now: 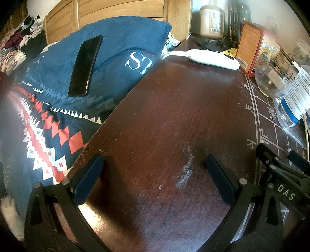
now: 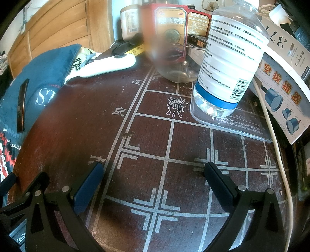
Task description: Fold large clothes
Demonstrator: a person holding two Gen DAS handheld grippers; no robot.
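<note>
Both grippers hover over a dark red-brown round table (image 1: 174,108) printed with a chessboard grid (image 2: 170,147). My left gripper (image 1: 154,160) is open with nothing between its blue pads. My right gripper (image 2: 154,168) is open too, above the grid lines. The right gripper's black frame shows at the right edge of the left wrist view (image 1: 281,170). A pile of mixed clothes (image 1: 17,44) lies far back at the upper left in the left wrist view, away from both grippers. A blue pillow (image 1: 120,50) and a patterned blue, red and white quilt (image 1: 44,139) lie on the bed beside the table.
A black phone (image 1: 85,66) rests on the pillow. On the table stand a white handheld device (image 1: 213,58), a glass bowl (image 2: 176,67), red medicine boxes (image 2: 170,27), a clear bottle (image 2: 228,62) on a plastic lid, and a printed box (image 2: 281,83). A wooden headboard (image 1: 116,9) is behind.
</note>
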